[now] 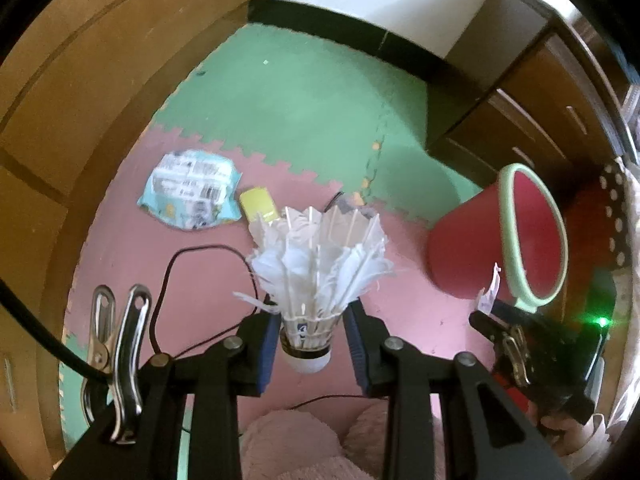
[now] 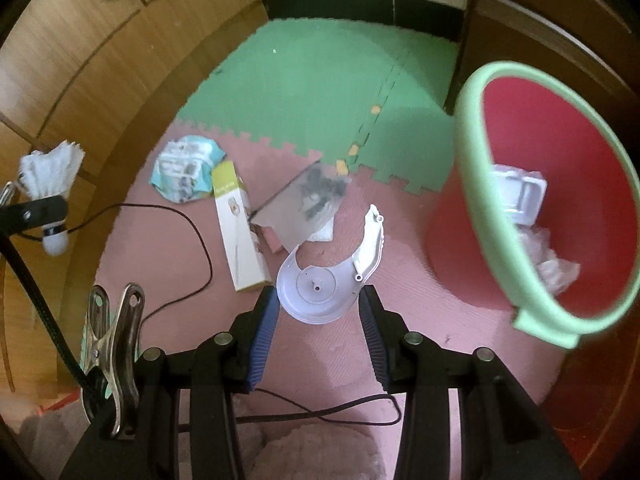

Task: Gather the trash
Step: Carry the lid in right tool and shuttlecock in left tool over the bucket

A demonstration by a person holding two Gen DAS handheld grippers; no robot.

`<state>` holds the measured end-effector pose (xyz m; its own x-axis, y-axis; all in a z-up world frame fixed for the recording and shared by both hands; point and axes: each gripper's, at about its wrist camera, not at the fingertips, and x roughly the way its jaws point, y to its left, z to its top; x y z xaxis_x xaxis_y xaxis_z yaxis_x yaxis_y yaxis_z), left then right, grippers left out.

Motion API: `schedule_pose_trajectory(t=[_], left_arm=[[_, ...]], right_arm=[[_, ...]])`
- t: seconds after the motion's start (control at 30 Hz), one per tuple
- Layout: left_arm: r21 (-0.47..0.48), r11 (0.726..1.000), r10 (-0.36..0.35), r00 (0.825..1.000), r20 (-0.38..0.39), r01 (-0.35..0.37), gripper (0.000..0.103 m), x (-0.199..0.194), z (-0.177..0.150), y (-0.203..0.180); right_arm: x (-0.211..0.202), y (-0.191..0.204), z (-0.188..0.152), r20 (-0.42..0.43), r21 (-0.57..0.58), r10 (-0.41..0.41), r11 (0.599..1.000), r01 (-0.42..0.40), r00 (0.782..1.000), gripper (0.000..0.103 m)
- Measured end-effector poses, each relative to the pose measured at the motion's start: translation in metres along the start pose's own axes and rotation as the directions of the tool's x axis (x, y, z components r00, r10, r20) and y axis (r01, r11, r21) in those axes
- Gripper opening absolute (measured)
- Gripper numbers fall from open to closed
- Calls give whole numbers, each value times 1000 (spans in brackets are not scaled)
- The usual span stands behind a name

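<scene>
The shuttlecock (image 1: 316,276) hides most of the yellow box (image 1: 259,203); wrapper (image 1: 191,189) print blurs unreadably.

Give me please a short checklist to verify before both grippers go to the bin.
1. Left gripper shut on the shuttlecock: ok.
2. Right gripper shut on the white plastic part: ok.
3. Bin mouth open and facing the grippers: ok.
4. Room left in the bin: ok, only a little trash at the bottom.
5. Cable clear of both loads: cannot tell.
6. Floor finished: not ok, the wrapper, box and clear bag remain.
</scene>
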<state>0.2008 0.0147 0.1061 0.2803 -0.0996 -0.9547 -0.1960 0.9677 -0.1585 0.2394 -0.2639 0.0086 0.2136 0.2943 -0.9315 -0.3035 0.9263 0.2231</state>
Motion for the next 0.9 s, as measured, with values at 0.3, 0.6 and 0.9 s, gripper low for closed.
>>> schedule_pose_trajectory(t=[0.3,0.6,0.9], left_arm=[[112,994,5,1000,26,-8,32,-18,14,-48],[213,977,8,999,41,-16,32,-22,20,-111],[297,954,-43,999,11,38,32,-8,34,-183]], right_arm=[[-50,-23,-5,78,36,15,999,-18,997,42],[-77,-58,-13,134,78,31,996,-42,990,42],[-102,-101,-25,195,106,-30,994,9,980,42]])
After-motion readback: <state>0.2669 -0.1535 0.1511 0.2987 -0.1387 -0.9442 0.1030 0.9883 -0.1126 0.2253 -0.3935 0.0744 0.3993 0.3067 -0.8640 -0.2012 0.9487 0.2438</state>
